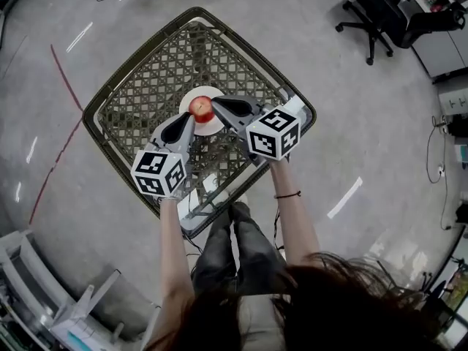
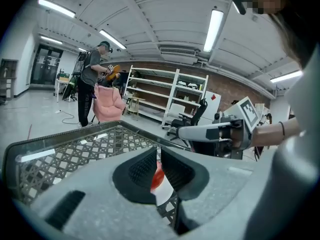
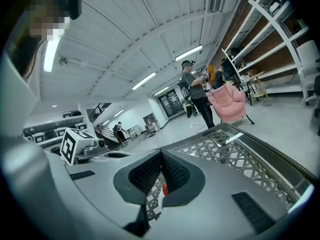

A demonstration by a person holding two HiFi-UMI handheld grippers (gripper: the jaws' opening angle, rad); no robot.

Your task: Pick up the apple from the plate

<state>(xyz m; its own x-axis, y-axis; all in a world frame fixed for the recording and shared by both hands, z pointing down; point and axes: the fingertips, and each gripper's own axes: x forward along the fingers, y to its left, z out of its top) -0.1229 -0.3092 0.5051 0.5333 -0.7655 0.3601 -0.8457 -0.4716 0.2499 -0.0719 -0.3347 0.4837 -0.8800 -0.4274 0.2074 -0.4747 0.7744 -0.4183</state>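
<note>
A red apple (image 1: 201, 108) sits on a small white plate (image 1: 213, 93) in the middle of a dark lattice table (image 1: 146, 86). My left gripper (image 1: 191, 118) is just in front and to the left of the apple, its jaws shut with nothing in them. My right gripper (image 1: 216, 102) has its tip close beside the apple's right side, jaws also shut and empty. In the left gripper view the apple (image 2: 157, 178) and plate (image 2: 164, 196) show just below the closed jaws (image 2: 158, 151). In the right gripper view a red sliver of apple (image 3: 164, 186) shows under the closed jaws (image 3: 161, 156).
The table's raised metal rim (image 1: 93, 123) runs round the lattice top. A black office chair (image 1: 380, 13) stands far right on the floor. Another person (image 2: 92, 79), a pink chair (image 2: 107, 104) and white shelves (image 2: 165, 94) are in the background.
</note>
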